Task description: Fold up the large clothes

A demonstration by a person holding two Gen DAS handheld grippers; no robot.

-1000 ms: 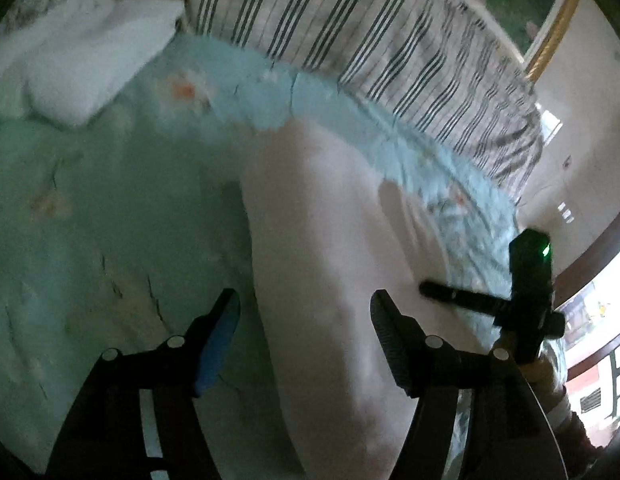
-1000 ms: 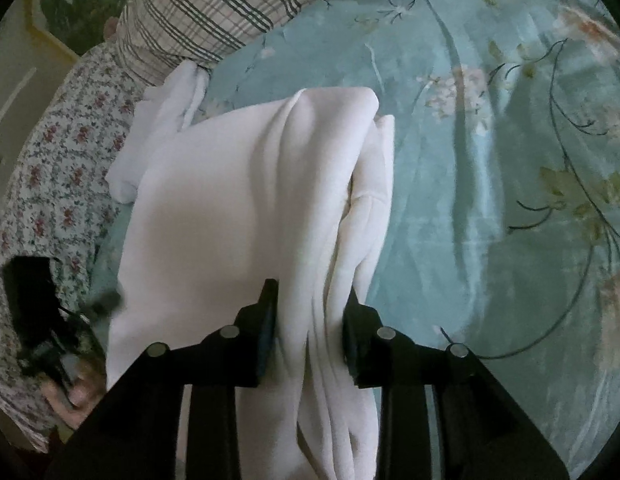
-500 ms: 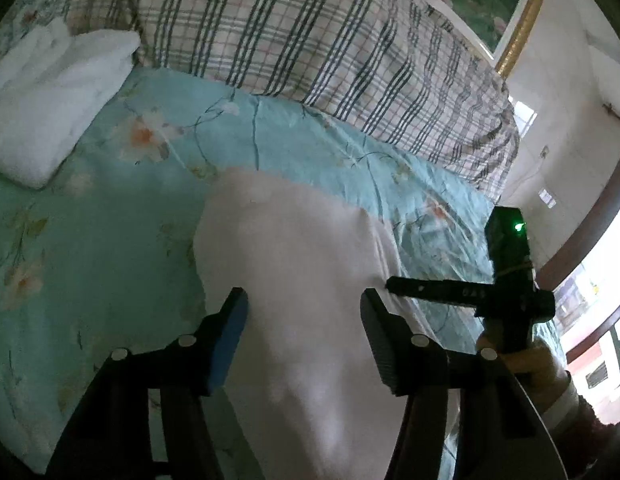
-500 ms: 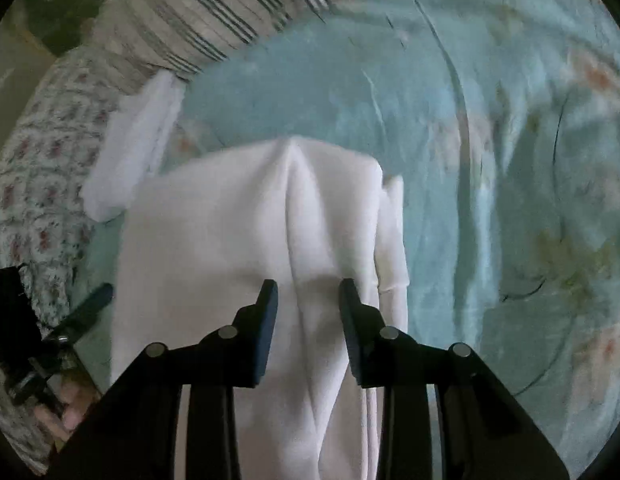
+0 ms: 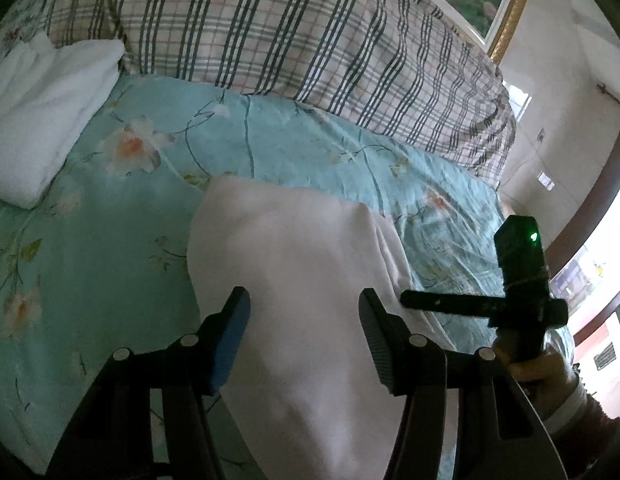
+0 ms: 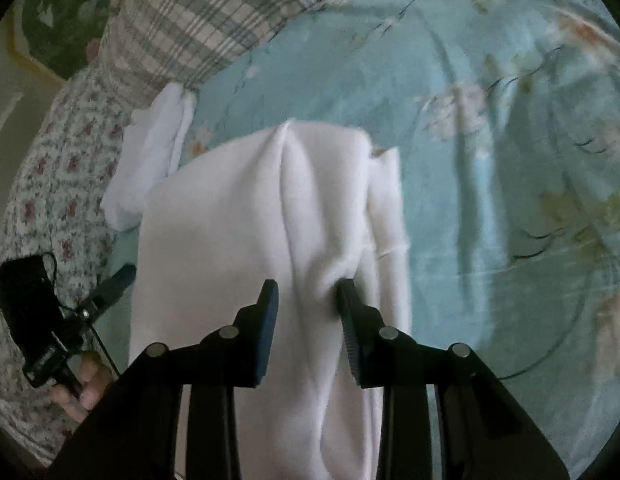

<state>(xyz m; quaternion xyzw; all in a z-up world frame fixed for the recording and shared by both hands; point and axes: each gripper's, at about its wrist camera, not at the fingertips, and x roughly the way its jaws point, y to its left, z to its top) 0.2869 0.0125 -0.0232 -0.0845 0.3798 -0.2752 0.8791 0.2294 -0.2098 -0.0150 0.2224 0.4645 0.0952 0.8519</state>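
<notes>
My left fingers [image 5: 304, 312] stood apart over the long white folded garment [image 5: 294, 264], which lay on the light blue floral bed sheet [image 5: 110, 208]; pads not pressing it. My right fingers [image 6: 308, 300] pinched a raised fold of the same cloth. A folded white towel [image 5: 42, 120] lay far left, just beside the plaid pillow [image 5: 290, 32].

The near end of the white cloth [image 6: 246, 248] is cut off at the bottom edge, below the fingers [image 6: 266, 312]. Whether it's pinched by the pads can't be told. The bed sheet [image 6: 509, 160] right of the fingers is blurred.
</notes>
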